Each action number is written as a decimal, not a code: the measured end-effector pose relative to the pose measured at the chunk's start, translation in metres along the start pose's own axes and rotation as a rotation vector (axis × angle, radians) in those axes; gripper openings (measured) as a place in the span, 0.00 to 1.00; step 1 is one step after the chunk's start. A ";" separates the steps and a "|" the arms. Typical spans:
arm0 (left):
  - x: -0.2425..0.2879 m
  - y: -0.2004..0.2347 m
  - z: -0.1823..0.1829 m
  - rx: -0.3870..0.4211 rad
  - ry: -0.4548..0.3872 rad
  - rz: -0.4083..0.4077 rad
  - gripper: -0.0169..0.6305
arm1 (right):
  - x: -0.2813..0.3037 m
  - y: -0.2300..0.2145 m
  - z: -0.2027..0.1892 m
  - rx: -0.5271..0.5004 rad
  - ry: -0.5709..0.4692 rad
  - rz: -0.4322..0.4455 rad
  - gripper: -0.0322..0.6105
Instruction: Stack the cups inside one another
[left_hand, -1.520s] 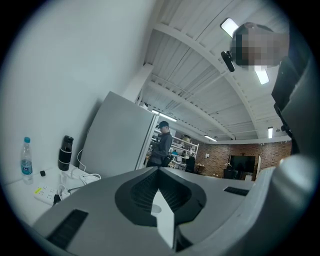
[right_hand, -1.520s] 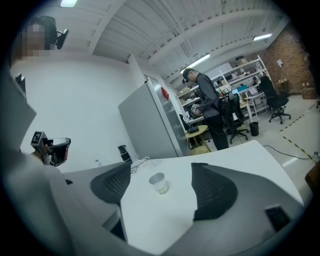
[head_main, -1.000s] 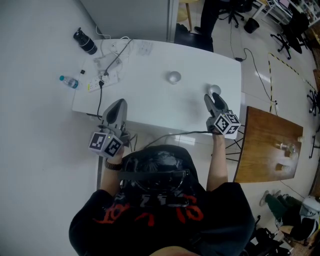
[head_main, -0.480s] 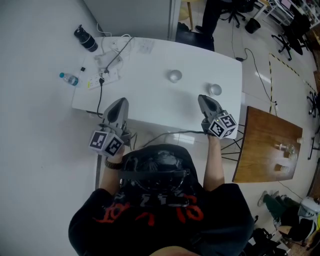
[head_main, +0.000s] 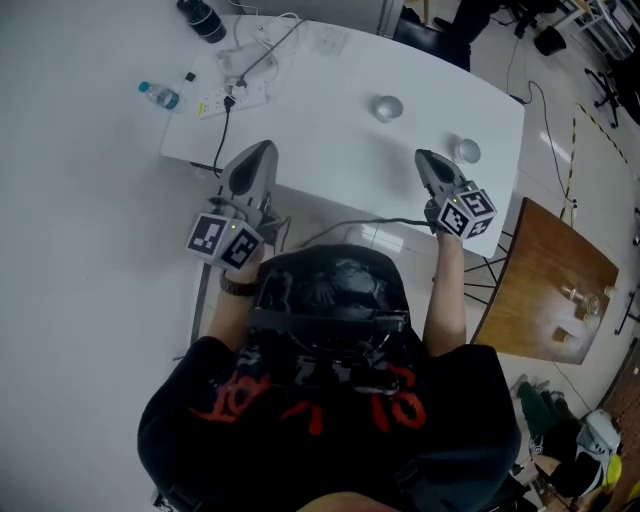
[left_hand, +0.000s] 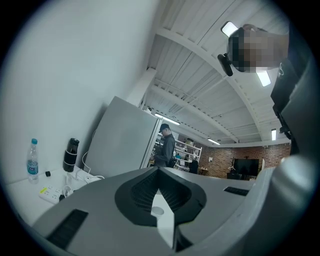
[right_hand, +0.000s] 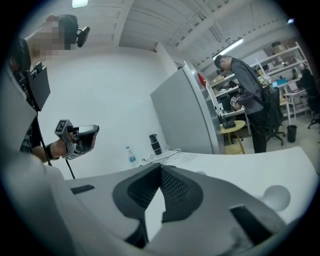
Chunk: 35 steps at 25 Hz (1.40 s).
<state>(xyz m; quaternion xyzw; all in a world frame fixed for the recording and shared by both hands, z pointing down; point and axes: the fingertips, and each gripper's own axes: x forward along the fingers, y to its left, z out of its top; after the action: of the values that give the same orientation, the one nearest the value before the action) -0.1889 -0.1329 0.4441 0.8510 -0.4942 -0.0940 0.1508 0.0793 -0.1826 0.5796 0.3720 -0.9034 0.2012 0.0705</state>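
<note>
Two cups are sitting apart on the white surface (head_main: 320, 120), not yet nested. The far cup (head_main: 387, 107) is standing toward the middle. The near cup (head_main: 466, 151) is standing close to the right edge, just beyond the right hand-held gripper (head_main: 425, 160). That gripper is clenched on nothing, its pads meeting at the tips. The left hand-held gripper (head_main: 258, 158) is hovering over the near left edge, likewise clenched and empty.

The cups are looking small, thin-walled and probably very light, so they are likely to skid or tip at a nudge and dent under a hard squeeze. A gentle pinch across the wall just below the rim is looking like the safest hold.

The near cup is leaving little margin before the edge, so any push toward the right is risking a fall. The bare stretch between the cups is offering free room. The water bottle (head_main: 160, 95), power strip (head_main: 235, 96) and black flask (head_main: 205, 18) are sitting well apart at the far left corner.
</note>
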 end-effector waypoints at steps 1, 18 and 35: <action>-0.002 0.001 0.000 0.000 -0.003 0.005 0.03 | 0.003 -0.001 -0.002 0.001 0.008 -0.008 0.06; -0.028 0.028 0.000 -0.012 -0.014 0.130 0.03 | 0.054 -0.047 -0.039 -0.022 0.144 -0.198 0.06; -0.043 0.041 0.005 0.007 -0.025 0.225 0.03 | 0.097 -0.094 -0.071 0.054 0.186 -0.285 0.64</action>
<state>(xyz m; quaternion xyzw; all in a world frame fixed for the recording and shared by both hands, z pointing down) -0.2446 -0.1156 0.4546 0.7894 -0.5888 -0.0855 0.1509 0.0743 -0.2763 0.7003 0.4778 -0.8254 0.2470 0.1714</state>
